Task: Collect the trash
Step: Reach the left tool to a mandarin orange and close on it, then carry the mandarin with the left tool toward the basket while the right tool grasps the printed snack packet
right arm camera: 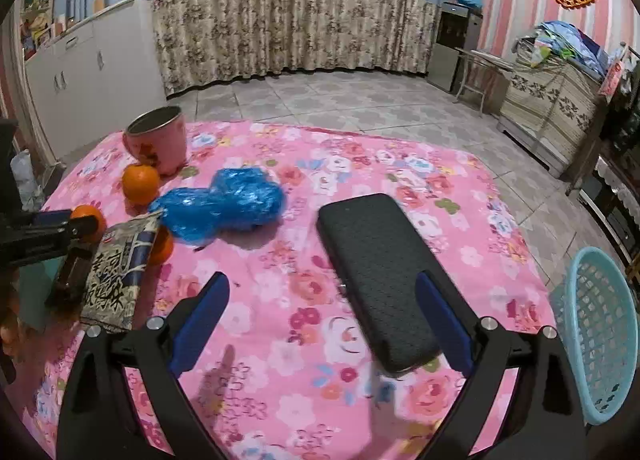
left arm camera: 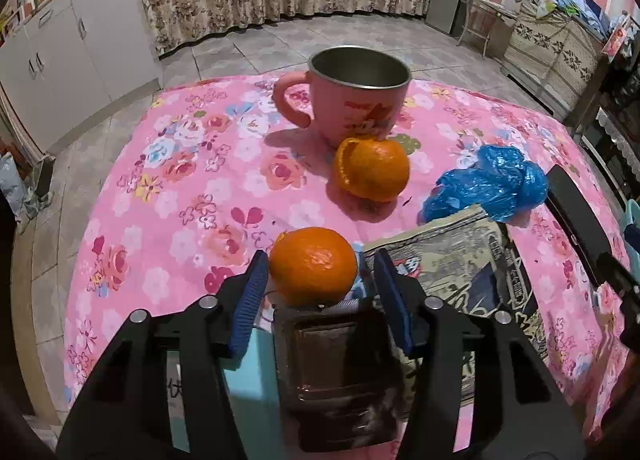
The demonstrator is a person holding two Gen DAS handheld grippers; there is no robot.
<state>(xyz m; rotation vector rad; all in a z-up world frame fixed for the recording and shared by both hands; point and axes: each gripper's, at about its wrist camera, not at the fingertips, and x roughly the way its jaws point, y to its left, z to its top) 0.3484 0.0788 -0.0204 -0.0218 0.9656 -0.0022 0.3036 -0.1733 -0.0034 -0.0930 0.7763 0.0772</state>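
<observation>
My left gripper (left arm camera: pixel 318 264) holds a dark clear plastic tray (left arm camera: pixel 336 372) between its blue pads, low over the pink floral table; an orange (left arm camera: pixel 313 266) sits at the fingertips. It also shows at the left of the right wrist view (right arm camera: pixel 86 227). A printed snack packet (left arm camera: pixel 460 268) lies beside it, and a crumpled blue plastic bag (left arm camera: pixel 488 183) lies further right. My right gripper (right arm camera: pixel 322 308) is open and empty above the cloth, its right finger over a black phone-like case (right arm camera: pixel 380 276). The blue bag (right arm camera: pixel 224 203) and the packet (right arm camera: pixel 116 272) lie to its left.
A pink mug (left arm camera: pixel 352 99) stands at the table's far side with a second orange (left arm camera: pixel 372 169) in front of it. A light blue plastic basket (right arm camera: pixel 600 336) stands off the table's right edge. A teal box (left arm camera: pixel 244 376) lies under the left gripper.
</observation>
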